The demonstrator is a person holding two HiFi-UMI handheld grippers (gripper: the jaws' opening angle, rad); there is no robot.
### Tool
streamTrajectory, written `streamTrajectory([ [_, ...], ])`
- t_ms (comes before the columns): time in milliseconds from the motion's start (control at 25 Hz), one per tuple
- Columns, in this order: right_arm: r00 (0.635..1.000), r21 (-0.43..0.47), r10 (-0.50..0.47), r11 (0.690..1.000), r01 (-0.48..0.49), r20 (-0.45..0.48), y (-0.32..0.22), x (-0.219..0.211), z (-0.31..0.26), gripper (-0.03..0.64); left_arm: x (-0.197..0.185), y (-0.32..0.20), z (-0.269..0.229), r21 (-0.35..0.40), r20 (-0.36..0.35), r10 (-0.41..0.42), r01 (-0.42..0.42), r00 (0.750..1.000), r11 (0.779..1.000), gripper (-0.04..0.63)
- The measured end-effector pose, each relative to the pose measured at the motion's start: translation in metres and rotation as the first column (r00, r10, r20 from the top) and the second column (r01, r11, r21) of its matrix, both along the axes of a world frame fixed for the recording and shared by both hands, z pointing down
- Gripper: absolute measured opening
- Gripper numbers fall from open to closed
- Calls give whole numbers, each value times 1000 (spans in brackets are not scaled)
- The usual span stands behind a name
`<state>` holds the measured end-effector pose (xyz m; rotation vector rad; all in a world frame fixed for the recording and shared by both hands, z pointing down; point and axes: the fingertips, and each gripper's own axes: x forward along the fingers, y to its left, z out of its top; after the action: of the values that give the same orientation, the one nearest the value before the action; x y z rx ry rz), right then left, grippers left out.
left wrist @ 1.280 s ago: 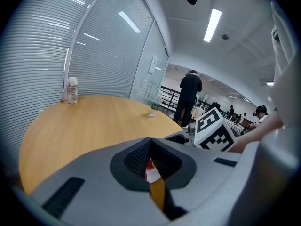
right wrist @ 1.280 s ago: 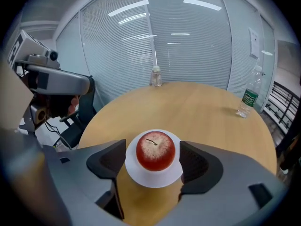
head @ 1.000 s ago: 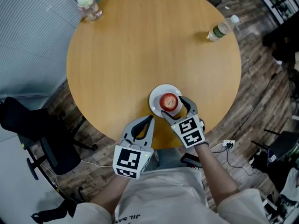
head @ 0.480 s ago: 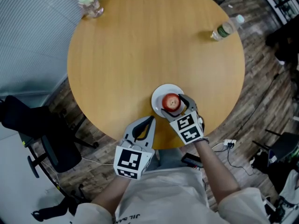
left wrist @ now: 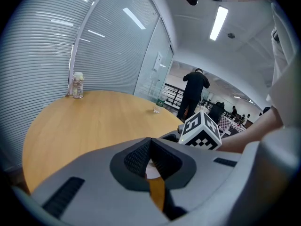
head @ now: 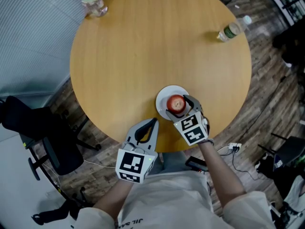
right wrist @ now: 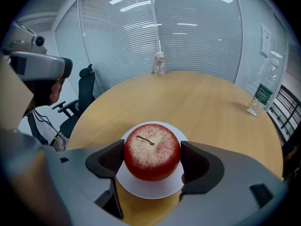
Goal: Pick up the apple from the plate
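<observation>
The right hand-held gripper (right wrist: 153,159) clamps a red apple (right wrist: 151,149) between its two dark pads, one pressed to each side of the fruit, in an office meeting room. The apple, stem up and speckled pale at its crown, sits on a small white plate (right wrist: 146,187) near the edge of a round wooden surface (head: 157,46), on the side closest to the person. From the head view, the plate lies just ahead of the right hand-held gripper's marker cube (head: 193,130), with the apple at its middle.

The left hand-held gripper (head: 152,123) is clenched on nothing, its jaws brought together at the tips. It hangs over the near rim of the surface, just left of the plate and apart from it. Through the narrow gap below its closed tips, the left gripper view shows only a sliver of white plate and wood.

Across the surface, a clear water bottle (head: 232,29) with a green label stands near the far right edge. A small clear jar (head: 91,4) stands at the far left edge, well apart from the bottle and the plate. A black office chair (head: 43,137) stands on the plank floor (head: 267,80) to the left. Slatted blinds (right wrist: 197,36) cover the glass wall beyond the surface, and a person in dark clothes (left wrist: 194,91) stands in the background.
</observation>
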<state>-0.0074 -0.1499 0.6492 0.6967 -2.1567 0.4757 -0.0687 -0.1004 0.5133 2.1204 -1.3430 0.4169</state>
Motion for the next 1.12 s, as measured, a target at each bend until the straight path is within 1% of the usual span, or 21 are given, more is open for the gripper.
streamTrajectory([
  [240, 1000, 1, 3, 1000, -3, 0, 4, 2, -2, 373, 1, 2, -1, 10, 1, -6, 6, 1000, 1000, 2],
  [640, 1000, 28, 7, 1000, -7, 19, 6, 1, -16, 373, 2, 7, -6, 28, 5, -4, 4, 1000, 1000, 2],
  [920, 998, 31, 27, 999, -29, 59, 10, 0, -36, 373, -1, 14, -16, 45, 19, -1, 0, 1000, 999, 2],
  [1120, 996, 54, 35, 998, -39, 83, 13, -1, -51, 373, -3, 19, -20, 58, 32, 2, -4, 999, 998, 2],
])
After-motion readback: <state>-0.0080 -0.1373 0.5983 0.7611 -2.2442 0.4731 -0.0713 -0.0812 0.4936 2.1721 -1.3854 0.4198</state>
